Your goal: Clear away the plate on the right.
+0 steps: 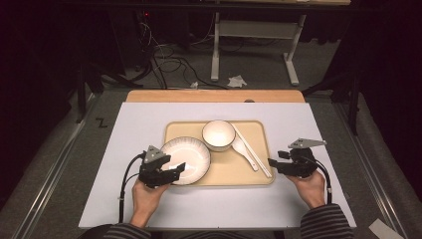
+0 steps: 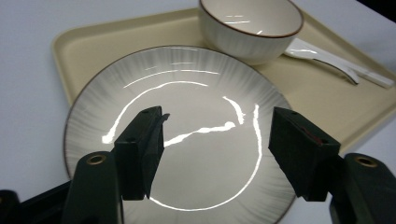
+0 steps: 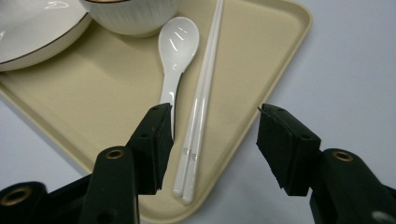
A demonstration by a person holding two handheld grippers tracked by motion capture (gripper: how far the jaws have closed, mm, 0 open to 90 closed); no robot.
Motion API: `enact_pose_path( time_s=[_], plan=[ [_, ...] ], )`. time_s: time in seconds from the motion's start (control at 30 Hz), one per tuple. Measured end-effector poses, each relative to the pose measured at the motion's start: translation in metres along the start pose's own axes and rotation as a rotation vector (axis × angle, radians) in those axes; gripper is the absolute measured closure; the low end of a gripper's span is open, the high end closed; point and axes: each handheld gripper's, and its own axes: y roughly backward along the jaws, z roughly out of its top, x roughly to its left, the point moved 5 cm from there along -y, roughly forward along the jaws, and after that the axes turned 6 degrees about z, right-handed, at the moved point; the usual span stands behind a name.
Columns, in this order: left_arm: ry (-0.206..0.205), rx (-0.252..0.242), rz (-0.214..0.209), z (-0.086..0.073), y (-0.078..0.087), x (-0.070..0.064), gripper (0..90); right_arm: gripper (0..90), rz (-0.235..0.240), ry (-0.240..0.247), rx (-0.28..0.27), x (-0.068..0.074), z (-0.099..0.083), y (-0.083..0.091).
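My left gripper [image 1: 174, 169] hangs over the near-left edge of the plate [image 1: 189, 157], its fingers [image 2: 140, 149] spread wide and holding nothing; in the left gripper view the plate's glossy middle lies between them. My right gripper [image 1: 273, 163] sits at the tray's [image 1: 219, 177] near-right corner, fingers [image 3: 152, 144] likewise wide apart and empty, with the chopsticks [image 3: 201, 112] running up between them and the spoon [image 3: 175, 51] just beside.

The plate is a glazed ceramic piece, pale cream with fine radial ribbing toward a thin dark rim, and it rests at the left end of the beige tray, its edge overhanging the tray's lip. I judge it stiff, fairly heavy, slick and breakable, so I would pinch it at the rim where it overhangs, one finger above and one below, rather than press on the smooth centre.

The chopsticks are a white pair, lying side by side and touching, near the tray's right edge. They look light, rigid and slippery; I would take both together near the middle so they don't pivot. The bowl [image 1: 218, 134] stands behind, close to plate and spoon.
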Motion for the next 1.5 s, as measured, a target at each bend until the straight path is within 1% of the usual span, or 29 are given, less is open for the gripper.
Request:
enact_pose_path(
  time_s=[0.03,0.07,0.13,0.2,0.23,0.27,0.37,0.4,0.43,0.47,0.57,0.63,0.73,0.77,0.8,0.83,0.87,0.9,0.97,1.07,1.1,1.2,1.3,1.33,1.37,1.4,1.43,1.47,1.5],
  plan=[
    [-0.016,0.002,-0.007,-0.001,0.001,-0.003,35.8,46.3,0.01,-0.006,-0.004,0.004,0.0,0.001],
    [-0.03,0.0,-0.029,-0.002,0.004,-0.008,35.8,46.3,0.017,-0.006,-0.005,0.006,0.0,0.001],
    [-0.051,-0.008,-0.057,-0.004,0.008,-0.016,35.9,46.4,0.027,0.005,-0.013,0.012,0.0,0.001],
    [-0.062,-0.016,-0.086,-0.006,0.013,-0.024,35.8,46.4,0.039,0.015,-0.012,0.018,-0.001,0.001],
    [-0.065,-0.015,-0.102,-0.008,0.015,-0.028,35.8,46.5,0.044,0.024,-0.013,0.021,-0.001,0.001],
    [-0.078,-0.008,-0.115,-0.01,0.017,-0.031,35.9,46.5,0.046,0.033,-0.016,0.023,-0.002,0.002],
    [-0.087,0.0,-0.161,-0.017,0.024,-0.043,35.9,46.5,0.063,0.039,-0.012,0.029,-0.004,0.003],
    [-0.078,-0.005,-0.174,-0.018,0.026,-0.047,35.9,46.6,0.06,0.036,-0.019,0.03,-0.004,0.003],
    [-0.085,0.001,-0.185,-0.02,0.028,-0.05,35.8,46.6,0.068,0.033,-0.015,0.032,-0.004,0.004],
    [-0.079,-0.002,-0.198,-0.022,0.03,-0.055,35.8,46.6,0.072,0.032,-0.018,0.035,-0.004,0.005],
    [-0.111,0.0,-0.234,-0.028,0.038,-0.065,35.8,46.5,0.086,0.055,-0.022,0.041,-0.005,0.007],
    [-0.115,0.0,-0.254,-0.032,0.042,-0.071,35.8,46.4,0.099,0.052,-0.019,0.045,-0.006,0.008],
    [-0.128,0.013,-0.273,-0.04,0.046,-0.077,35.7,46.3,0.116,0.061,-0.019,0.052,-0.009,0.007],
    [-0.134,0.018,-0.278,-0.043,0.046,-0.079,35.8,46.3,0.123,0.073,-0.011,0.055,-0.01,0.007],
    [-0.13,0.017,-0.285,-0.045,0.047,-0.081,35.8,46.3,0.131,0.072,-0.009,0.059,-0.011,0.006],
    [-0.149,0.03,-0.294,-0.049,0.048,-0.083,35.7,46.2,0.133,0.081,-0.01,0.06,-0.011,0.005],
    [-0.149,0.034,-0.301,-0.052,0.049,-0.086,35.7,46.2,0.138,0.098,-0.005,0.063,-0.012,0.005],
    [-0.165,0.041,-0.307,-0.056,0.05,-0.088,35.7,46.1,0.143,0.101,-0.007,0.066,-0.013,0.004],
    [-0.168,0.049,-0.32,-0.062,0.051,-0.092,35.7,45.9,0.156,0.105,0.001,0.07,-0.014,0.003],
    [-0.188,0.069,-0.33,-0.07,0.051,-0.095,35.7,45.3,0.158,0.111,0.013,0.074,-0.017,0.001],
    [-0.189,0.074,-0.332,-0.072,0.05,-0.096,35.7,45.0,0.159,0.113,0.022,0.075,-0.018,0.0],
    [-0.192,0.087,-0.337,-0.077,0.049,-0.099,35.7,44.3,0.159,0.117,0.022,0.076,-0.02,-0.001],
    [-0.204,0.1,-0.34,-0.082,0.049,-0.1,36.0,44.0,0.166,0.118,0.023,0.077,-0.022,-0.002],
    [-0.212,0.105,-0.341,-0.084,0.049,-0.1,36.1,44.0,0.166,0.113,0.027,0.078,-0.023,-0.002],
    [-0.225,0.109,-0.345,-0.086,0.049,-0.101,36.2,43.9,0.164,0.125,0.032,0.078,-0.024,-0.002],
    [-0.215,0.105,-0.346,-0.087,0.049,-0.102,36.2,43.8,0.169,0.12,0.025,0.078,-0.025,-0.004],
    [-0.216,0.105,-0.347,-0.088,0.049,-0.103,36.2,43.7,0.169,0.121,0.03,0.078,-0.026,-0.004],
    [-0.232,0.109,-0.349,-0.09,0.049,-0.103,36.2,43.4,0.167,0.123,0.031,0.078,-0.027,-0.004],
    [-0.227,0.107,-0.35,-0.091,0.049,-0.104,36.2,43.3,0.164,0.119,0.034,0.078,-0.028,-0.004]
  ],
)
